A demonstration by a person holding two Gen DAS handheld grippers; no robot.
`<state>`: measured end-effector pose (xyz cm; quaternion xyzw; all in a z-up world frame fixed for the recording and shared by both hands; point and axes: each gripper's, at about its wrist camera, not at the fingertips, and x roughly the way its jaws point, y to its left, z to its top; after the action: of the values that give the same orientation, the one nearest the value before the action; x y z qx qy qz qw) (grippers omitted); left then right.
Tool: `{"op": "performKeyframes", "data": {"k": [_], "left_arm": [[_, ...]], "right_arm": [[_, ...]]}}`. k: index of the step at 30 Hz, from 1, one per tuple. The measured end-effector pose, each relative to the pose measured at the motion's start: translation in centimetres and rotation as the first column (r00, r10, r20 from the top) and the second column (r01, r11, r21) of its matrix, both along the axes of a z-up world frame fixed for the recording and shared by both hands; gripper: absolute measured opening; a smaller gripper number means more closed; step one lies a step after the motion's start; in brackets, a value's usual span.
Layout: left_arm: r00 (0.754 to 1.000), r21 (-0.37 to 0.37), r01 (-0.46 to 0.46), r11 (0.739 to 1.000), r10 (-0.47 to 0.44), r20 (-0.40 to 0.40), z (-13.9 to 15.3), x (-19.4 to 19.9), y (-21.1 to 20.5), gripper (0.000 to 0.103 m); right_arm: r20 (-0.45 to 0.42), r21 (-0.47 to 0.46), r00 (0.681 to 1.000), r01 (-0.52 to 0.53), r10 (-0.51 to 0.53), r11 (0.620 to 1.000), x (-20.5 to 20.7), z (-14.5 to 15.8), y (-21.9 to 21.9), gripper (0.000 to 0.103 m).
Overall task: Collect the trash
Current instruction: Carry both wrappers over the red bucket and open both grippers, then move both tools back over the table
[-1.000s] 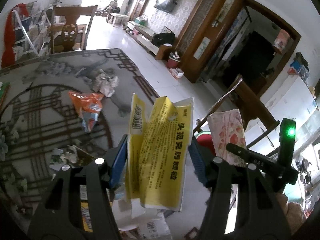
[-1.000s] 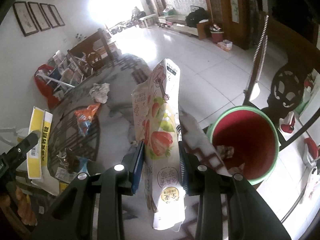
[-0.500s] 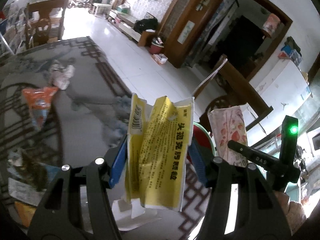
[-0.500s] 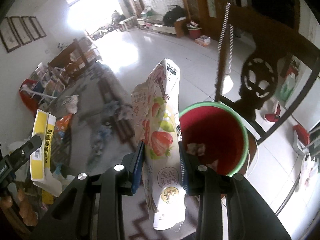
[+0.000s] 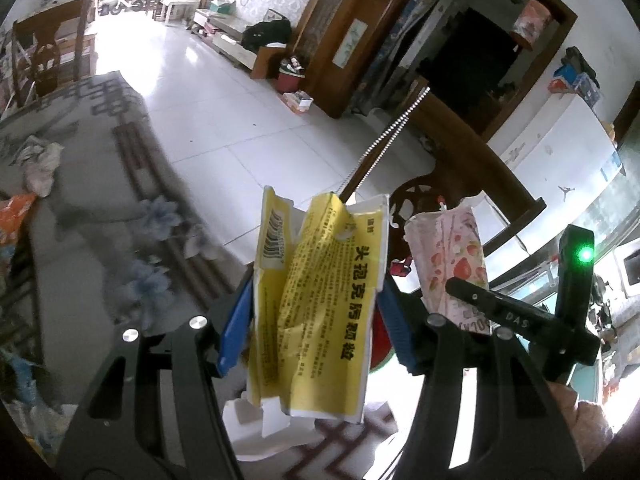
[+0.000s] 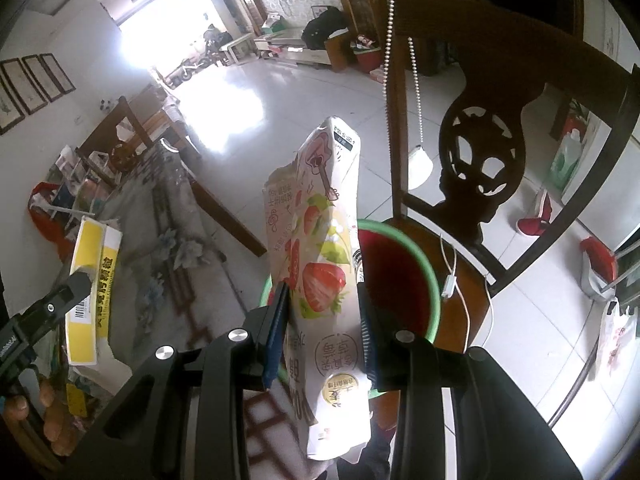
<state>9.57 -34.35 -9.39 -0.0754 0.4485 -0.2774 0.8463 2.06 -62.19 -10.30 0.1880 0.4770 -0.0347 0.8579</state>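
My left gripper [image 5: 316,312] is shut on a torn yellow box [image 5: 320,300] with black print, held upright between its blue pads. My right gripper [image 6: 322,320] is shut on a white strawberry snack bag [image 6: 316,264], also upright. Right behind the bag sits a red bin with a green rim [image 6: 400,280], its opening just beyond my right fingers. In the left wrist view the strawberry bag [image 5: 452,252] and the right gripper's body show at the right, and a sliver of the red bin [image 5: 380,336] peeks out behind the yellow box. In the right wrist view the yellow box [image 6: 90,280] shows at far left.
A dark carved wooden chair [image 6: 480,168] stands behind the bin, with a bead chain [image 6: 386,64] hanging from it. The patterned table [image 5: 100,216] carries crumpled paper [image 5: 38,160] and an orange wrapper [image 5: 14,212] at the left. White tiled floor [image 5: 240,120] lies beyond.
Both grippers have swung to the right, away from the table's litter and toward the bin and the chair. The bin now sits directly behind the strawberry bag. Both grips are unchanged.
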Motion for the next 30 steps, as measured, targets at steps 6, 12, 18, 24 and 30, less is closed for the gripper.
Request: {"op": "performKeyframes", "data": {"k": [6,12,18,24,30], "left_arm": [[0.999,0.04,0.044,0.998,-0.043,-0.004,-0.4,0.7,-4.0,0.057],[0.996,0.066,0.068,0.995,-0.065,-0.054,-2.5,2.1,-7.0,0.057],[0.992,0.069,0.085,0.994,-0.078,-0.098,-4.0,2.7,-9.1,0.064],[0.994,0.069,0.063,0.996,-0.056,-0.095,-3.9,2.8,-8.8,0.078],[0.998,0.062,0.027,0.998,-0.023,-0.067,-2.8,2.2,-6.6,0.078]], "right_arm": [[-0.002,0.043,1.0,0.001,-0.001,0.999,0.8,-0.6,-2.5,0.031],[-0.009,0.068,1.0,-0.02,0.021,0.997,1.3,-1.0,-2.9,0.031],[-0.012,0.086,0.999,-0.039,0.04,0.996,1.8,-1.3,-3.0,0.032],[0.0,0.106,1.0,-0.029,0.029,0.994,2.1,-1.5,-3.2,0.063],[-0.007,0.108,1.0,-0.016,0.017,0.994,2.3,-1.5,-2.9,0.063]]}}
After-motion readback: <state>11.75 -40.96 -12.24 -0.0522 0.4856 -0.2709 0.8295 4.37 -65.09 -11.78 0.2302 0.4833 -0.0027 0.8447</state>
